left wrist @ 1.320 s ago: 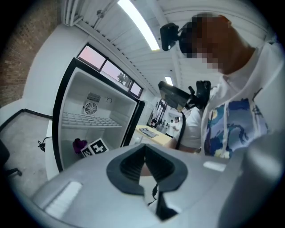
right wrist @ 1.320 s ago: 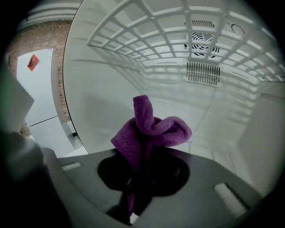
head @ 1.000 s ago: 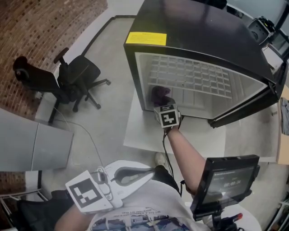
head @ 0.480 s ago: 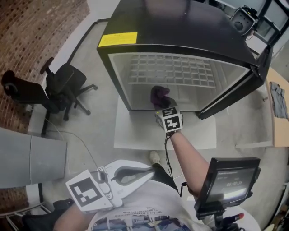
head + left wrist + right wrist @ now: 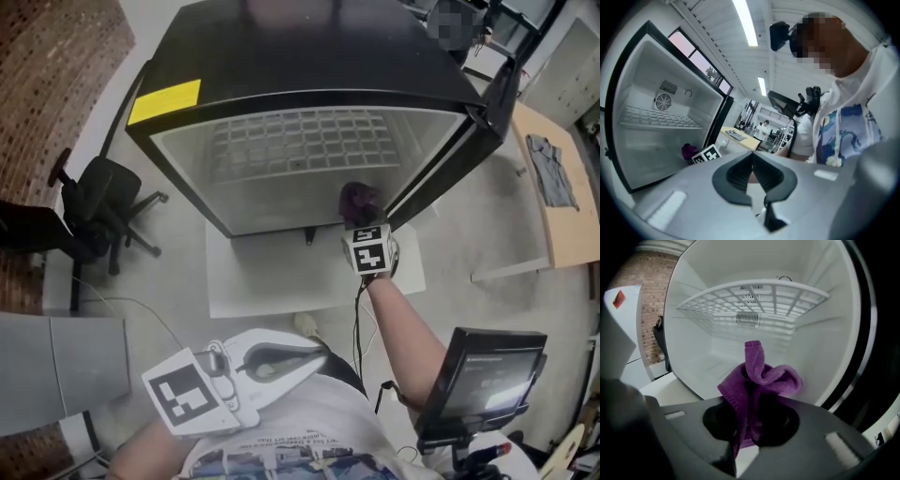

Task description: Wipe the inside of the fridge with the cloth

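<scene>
The black fridge (image 5: 309,56) stands open with a white inside and a wire shelf (image 5: 300,141). My right gripper (image 5: 361,211) is shut on a purple cloth (image 5: 357,199) at the front right of the fridge floor, close to the door hinge side. In the right gripper view the purple cloth (image 5: 757,378) bunches up between the jaws, with the wire shelf (image 5: 750,298) and rear wall ahead. My left gripper (image 5: 309,354) is held low near my body, jaws together and nothing in them; in its own view the left gripper (image 5: 752,171) points toward the fridge (image 5: 661,117).
The fridge door (image 5: 469,131) hangs open to the right. A white board (image 5: 281,272) lies under the fridge front. A black office chair (image 5: 94,211) stands left, a wooden table (image 5: 553,178) right, and a monitor on a stand (image 5: 483,380) near my right elbow.
My right gripper has carried the cloth rightward along the fridge floor, from the left-middle to the right front corner. The head view has swung left. The left gripper has stayed put.
</scene>
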Demonstrator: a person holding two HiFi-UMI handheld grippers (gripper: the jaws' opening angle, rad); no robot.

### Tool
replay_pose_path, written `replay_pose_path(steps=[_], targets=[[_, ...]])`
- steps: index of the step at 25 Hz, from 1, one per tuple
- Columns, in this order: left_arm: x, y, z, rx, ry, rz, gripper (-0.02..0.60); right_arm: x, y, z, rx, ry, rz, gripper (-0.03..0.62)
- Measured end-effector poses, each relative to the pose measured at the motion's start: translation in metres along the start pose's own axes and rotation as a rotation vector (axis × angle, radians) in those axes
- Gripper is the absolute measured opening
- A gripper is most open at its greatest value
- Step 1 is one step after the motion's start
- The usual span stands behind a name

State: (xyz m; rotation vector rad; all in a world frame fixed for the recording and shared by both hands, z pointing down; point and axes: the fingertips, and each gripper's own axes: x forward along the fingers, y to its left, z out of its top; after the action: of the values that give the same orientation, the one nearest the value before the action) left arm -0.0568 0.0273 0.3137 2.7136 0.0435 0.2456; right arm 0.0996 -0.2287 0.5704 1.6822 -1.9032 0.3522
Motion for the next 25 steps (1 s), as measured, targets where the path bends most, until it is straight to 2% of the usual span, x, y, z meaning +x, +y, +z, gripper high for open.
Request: replay_pose_path(steps=[4, 10, 18, 25], targets=[[0.001, 0.006, -0.001, -0.014, 0.002, 0.004, 0.006, 0.005, 0.016, -0.01, 0.019, 0.031, 0.039, 0.078], [-0.003, 0.021, 0.0, -0.045, -0.015, 0.061, 0.006, 0.016, 0.098, 0.011, -0.046, -0.003, 0.22, 0.077], [-0.02, 0.043, 0.002, -0.106, -0.066, 0.209, 0.006, 0.025, 0.201, 0.039, -0.118, -0.044, 0.434, 0.077], [-0.015, 0.056, 0.005, -0.135, -0.115, 0.32, 0.006, 0.017, 0.253, 0.047, -0.162, -0.047, 0.615, 0.077]])
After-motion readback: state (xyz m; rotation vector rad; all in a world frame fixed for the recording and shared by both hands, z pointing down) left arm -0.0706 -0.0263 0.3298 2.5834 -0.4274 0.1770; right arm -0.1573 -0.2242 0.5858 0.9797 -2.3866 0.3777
